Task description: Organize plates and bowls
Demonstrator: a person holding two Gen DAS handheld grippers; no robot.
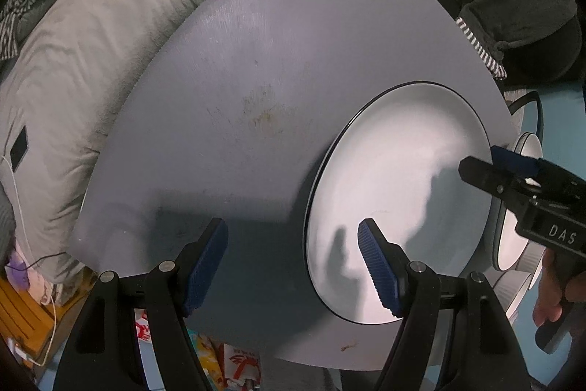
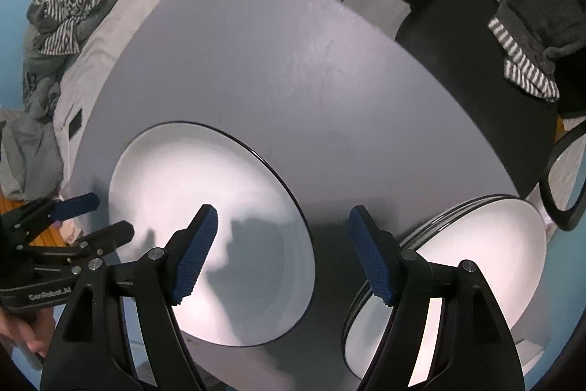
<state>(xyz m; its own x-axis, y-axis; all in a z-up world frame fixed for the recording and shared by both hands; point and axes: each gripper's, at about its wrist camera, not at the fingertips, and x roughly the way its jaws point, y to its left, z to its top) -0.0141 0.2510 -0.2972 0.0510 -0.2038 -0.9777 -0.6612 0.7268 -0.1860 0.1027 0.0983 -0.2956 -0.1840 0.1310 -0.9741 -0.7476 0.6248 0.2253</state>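
Now approaching the single plate [image 2: 205,229] on the table [image 2: 278,68].
Both grippers released, empty: left gripper [image 1: 293,266] straddles its left rim, right gripper [image 2: 282,255] its right; next, close on a rim.

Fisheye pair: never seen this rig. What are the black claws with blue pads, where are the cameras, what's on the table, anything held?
No robot here: a person holds a two-finger gripper in each hand, with a fisheye camera on each looking along its fingers. The left gripper fills the foreground of the left wrist view; the right gripper fills the right wrist view. Each also shows at the edge of the other's picture. Both stand open and hold nothing.

On the grey rounded table lies one large white plate with a dark rim. Beside it, at the table's edge, sits a stack of similar white plates. Bedding and a black chair surround the table.
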